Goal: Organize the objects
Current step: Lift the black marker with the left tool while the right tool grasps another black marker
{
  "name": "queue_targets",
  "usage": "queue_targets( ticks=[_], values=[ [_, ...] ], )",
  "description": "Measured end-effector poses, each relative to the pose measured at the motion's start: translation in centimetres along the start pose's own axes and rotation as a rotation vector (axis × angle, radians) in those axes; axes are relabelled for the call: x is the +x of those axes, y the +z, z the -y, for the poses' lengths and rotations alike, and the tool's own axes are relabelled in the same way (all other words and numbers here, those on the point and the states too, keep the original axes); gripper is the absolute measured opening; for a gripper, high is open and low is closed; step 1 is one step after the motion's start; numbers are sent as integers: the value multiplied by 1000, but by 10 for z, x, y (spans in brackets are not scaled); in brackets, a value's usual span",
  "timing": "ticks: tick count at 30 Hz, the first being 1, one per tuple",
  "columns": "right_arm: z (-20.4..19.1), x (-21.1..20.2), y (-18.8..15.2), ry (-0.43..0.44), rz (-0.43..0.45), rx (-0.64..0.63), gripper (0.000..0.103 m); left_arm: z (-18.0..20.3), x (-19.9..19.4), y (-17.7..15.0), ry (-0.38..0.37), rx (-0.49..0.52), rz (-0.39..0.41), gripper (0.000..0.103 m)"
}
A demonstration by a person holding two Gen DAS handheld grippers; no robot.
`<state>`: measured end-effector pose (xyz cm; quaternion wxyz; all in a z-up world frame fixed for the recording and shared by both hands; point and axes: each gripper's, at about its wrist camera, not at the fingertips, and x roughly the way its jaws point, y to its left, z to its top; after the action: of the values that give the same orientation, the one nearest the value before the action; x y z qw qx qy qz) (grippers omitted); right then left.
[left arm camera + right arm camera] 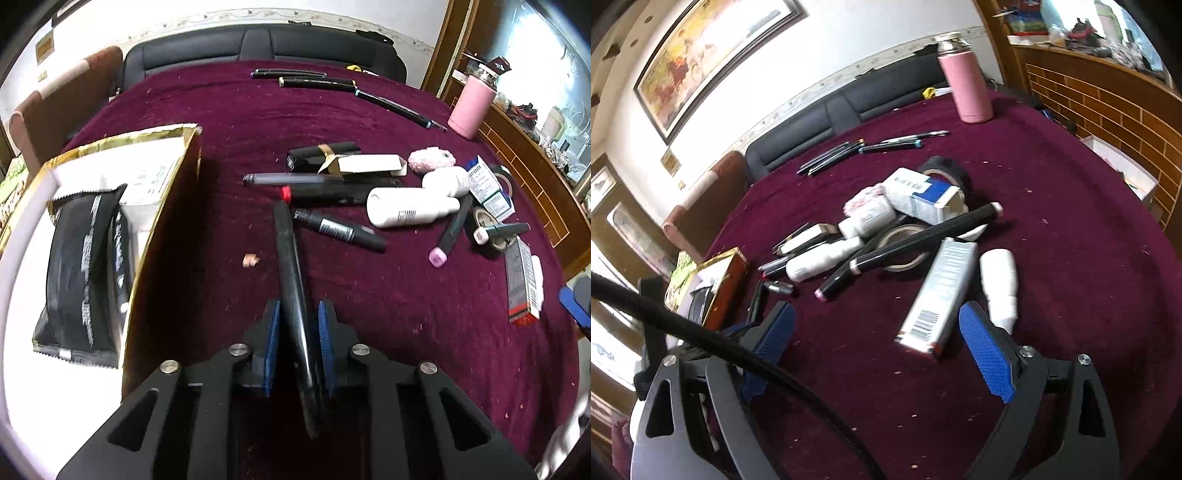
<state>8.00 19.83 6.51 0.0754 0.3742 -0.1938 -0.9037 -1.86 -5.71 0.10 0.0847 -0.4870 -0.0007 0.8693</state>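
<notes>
My left gripper [300,325] is clamped on a long black pen [293,288], its blue pads pressing both sides of the barrel while the far tip reaches out over the maroon tablecloth [406,314]. Just left of it I see the gold-edged box [162,206], open, with a black foil packet [83,273] lying inside against a white carton [147,173]. Beyond the pen lies the clutter I am sorting: a grey-banded marker [340,229], a red-tipped black pen [325,194], a white bottle [410,206], and a pink-capped marker [448,236] leaning on a roll of tape [487,229]. A pink flask [471,105] stands at the far edge, near a row of dark pens [317,83]. My right gripper [877,325] is spread wide and grips nothing; its fingers hover above the cloth, with a silver barcoded box [940,295] lying between and just beyond them and a small white bottle [999,286] beside the right finger. A black cable [701,332] crosses that view.
</notes>
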Motion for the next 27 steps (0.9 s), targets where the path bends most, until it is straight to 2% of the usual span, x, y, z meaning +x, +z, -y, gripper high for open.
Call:
queue_targets(
  ticks=[3,4,5,7,10,12,14,15,16,17,18,19,23,26,27],
  values=[
    [-10,1,1,-1,-9,-26,92,15,12,7,55,76,32,21],
    [-13,1,2,0,-13,-36,92,17,13,7,58,102,39,18],
    [-16,2,4,3,-19,-47,92,17,12,6,25,107,39,11],
    [-24,6,9,6,-37,-81,92,10,4,1,-60,75,38,11],
    [-40,16,13,45,-71,-139,92,-1,-20,-12,-126,49,95,11],
    [-54,27,14,75,-101,-181,92,-14,-41,-22,-195,5,124,11],
    [-72,46,15,112,-150,-222,89,-25,-54,-27,-225,-22,147,11],
    [-80,57,16,123,-176,-236,82,-35,-66,-33,-258,-49,164,11],
    [-89,71,16,130,-211,-253,70,-40,-73,-36,-269,-63,174,11],
    [-95,83,17,124,-242,-266,63,-43,-79,-37,-271,-72,183,11],
    [-101,96,16,101,-272,-276,50,-50,-87,-42,-277,-85,197,11],
    [-107,113,17,68,-304,-283,44,-54,-93,-45,-284,-95,207,11],
    [-116,145,14,-23,-342,-304,41,-72,-111,-56,-278,-113,242,11],
    [-119,163,11,-79,-363,-307,29,-83,-115,-63,-284,-130,250,11],
    [-121,165,11,-102,-346,-320,18,-87,-114,-64,-289,-141,251,11]
  ],
)
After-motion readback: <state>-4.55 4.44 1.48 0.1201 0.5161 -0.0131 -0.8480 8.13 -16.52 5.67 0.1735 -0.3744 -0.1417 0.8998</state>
